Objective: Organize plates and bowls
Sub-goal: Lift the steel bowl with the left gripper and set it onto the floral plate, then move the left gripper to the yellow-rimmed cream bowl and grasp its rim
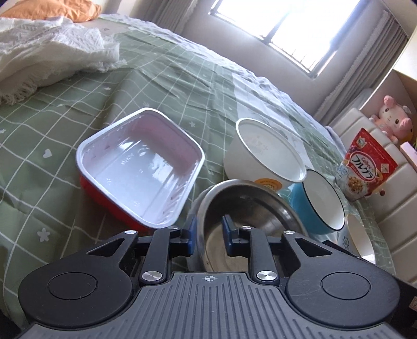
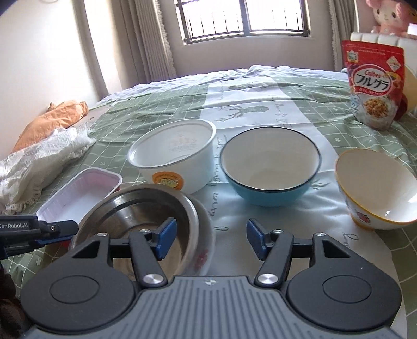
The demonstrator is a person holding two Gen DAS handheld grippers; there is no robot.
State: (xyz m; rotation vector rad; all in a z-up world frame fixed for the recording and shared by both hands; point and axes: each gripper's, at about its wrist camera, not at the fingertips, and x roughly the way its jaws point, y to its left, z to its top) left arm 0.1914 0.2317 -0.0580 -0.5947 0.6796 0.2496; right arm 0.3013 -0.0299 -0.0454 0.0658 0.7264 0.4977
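we're over a bed [image 2: 156, 109] spread with a green checked cover, a pale printed panel with a deer running down its middle. a barred window [image 2: 245, 18] glows at the far side, curtains hanging on both flanks of it. an orange pillow [image 2: 52, 117] and a crumpled white lacy cloth [image 2: 39, 161] sit off toward the left edge in the right wrist view. a red cereal bag [image 2: 372, 83] stands upright at the far right, a pink plush toy [image 1: 393, 117] behind it.

count time: five vessels. one steel bowl [image 2: 146, 208], nearest, tilted, resting in what looks like a white dish whose rim shows just under it, hard to be sure. one red tray [image 1: 138, 167] with a white inside, just left of it. one white tub [image 2: 174, 153] with an orange label, behind the steel bowl. one blue bowl [image 2: 271, 167] with a dark rim, right of the tub. one white bowl with a yellow rim [image 2: 375, 187], farthest right, apart from the blue one.

two grippers. left gripper [image 1: 208, 234]: blue pads straddle the steel bowl's near rim, parted narrowly, a gap showing on each side, not pressing. right gripper [image 2: 211, 240]: jaws wide apart, nothing between them, left pad in front of the steel bowl, right pad above the bare cover.
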